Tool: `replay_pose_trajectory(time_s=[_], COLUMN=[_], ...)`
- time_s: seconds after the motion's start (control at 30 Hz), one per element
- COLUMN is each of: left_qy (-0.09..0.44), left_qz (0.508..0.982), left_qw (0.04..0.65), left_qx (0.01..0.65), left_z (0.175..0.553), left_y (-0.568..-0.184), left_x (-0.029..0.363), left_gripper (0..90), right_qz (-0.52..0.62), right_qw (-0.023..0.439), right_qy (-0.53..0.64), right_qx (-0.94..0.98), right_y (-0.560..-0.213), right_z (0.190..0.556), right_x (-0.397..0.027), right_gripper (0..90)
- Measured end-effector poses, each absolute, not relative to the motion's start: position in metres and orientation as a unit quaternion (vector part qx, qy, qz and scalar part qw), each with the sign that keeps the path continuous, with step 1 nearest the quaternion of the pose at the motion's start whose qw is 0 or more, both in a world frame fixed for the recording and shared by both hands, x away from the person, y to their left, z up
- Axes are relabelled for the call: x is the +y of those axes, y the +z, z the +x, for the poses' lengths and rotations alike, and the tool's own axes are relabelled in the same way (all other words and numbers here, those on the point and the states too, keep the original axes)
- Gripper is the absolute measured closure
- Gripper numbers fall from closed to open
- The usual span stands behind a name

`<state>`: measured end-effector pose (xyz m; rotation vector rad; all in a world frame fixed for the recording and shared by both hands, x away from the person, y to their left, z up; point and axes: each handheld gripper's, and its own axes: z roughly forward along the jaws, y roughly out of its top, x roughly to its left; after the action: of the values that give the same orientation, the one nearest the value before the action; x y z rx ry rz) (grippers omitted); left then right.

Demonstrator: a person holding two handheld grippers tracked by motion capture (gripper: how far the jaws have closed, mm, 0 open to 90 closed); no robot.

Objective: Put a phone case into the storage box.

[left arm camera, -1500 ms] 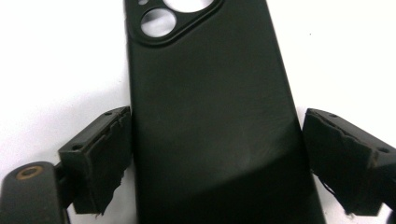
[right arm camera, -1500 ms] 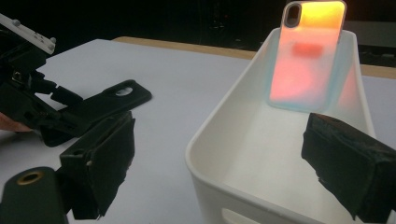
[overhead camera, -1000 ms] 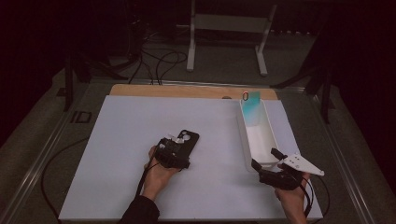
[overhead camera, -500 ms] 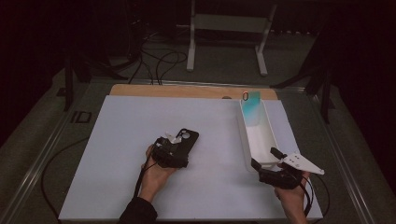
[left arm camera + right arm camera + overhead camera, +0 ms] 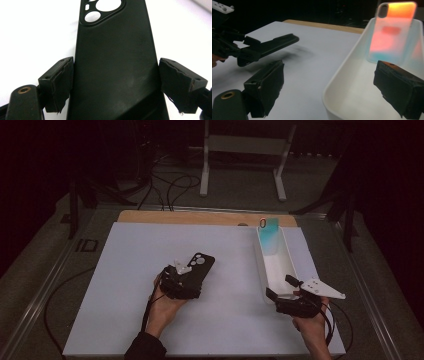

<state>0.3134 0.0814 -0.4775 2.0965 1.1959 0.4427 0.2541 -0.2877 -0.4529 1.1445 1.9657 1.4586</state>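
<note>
Phone case (image 5: 115,62): showing matte black, slim and flat, with rounded corners; bearing a cluster of camera cut-outs at the far end, two round holes and one small slot; catching a faint grey sheen across the back.
Case position: being carried clear of the white table (image 5: 125,270), in the left half of the high view (image 5: 199,267); lying roughly level, camera end pointing away from the person and toward the far right; casting a soft shadow on the table in the right gripper view (image 5: 279,41).
Left gripper (image 5: 182,280): grasping the phone case by its two long edges, at the end nearer the person; both pads pressing against the case sides in the left gripper view (image 5: 115,82); jaws standing wide because of the case's width.
Left hand (image 5: 167,305): reaching in from the bottom edge, wrapping the gripper body from below.
Right gripper (image 5: 287,292): jaws released, nothing between them; resting at the near end of the white tray (image 5: 262,265), one jaw seeming to lie outside the rim and one over the tray's inside (image 5: 329,85).
Right hand (image 5: 310,322): holding the gripper near the table's right front corner.
Tray: lying long and narrow on the right side of the table, running away from the person.
Second case (image 5: 393,30): leaning upright against the tray's far wall; appearing translucent, glowing orange to pale blue in the right gripper view, teal in the high view (image 5: 270,237).
</note>
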Motion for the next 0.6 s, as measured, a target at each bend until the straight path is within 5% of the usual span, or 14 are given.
replay_pose_trajectory(time_s=[0.6], left_qy=[0.183], left_qz=[0.81], left_qw=[0.398], left_qx=[0.39], left_z=[0.297], left_y=[-0.435], left_x=[0.059], left_gripper=[15.9], right_qz=[0.395], right_qw=[0.158], right_qy=[0.541], right_qx=[0.725], right_y=[-0.427], right_z=[0.281], right_x=[-0.268], right_gripper=[9.1])
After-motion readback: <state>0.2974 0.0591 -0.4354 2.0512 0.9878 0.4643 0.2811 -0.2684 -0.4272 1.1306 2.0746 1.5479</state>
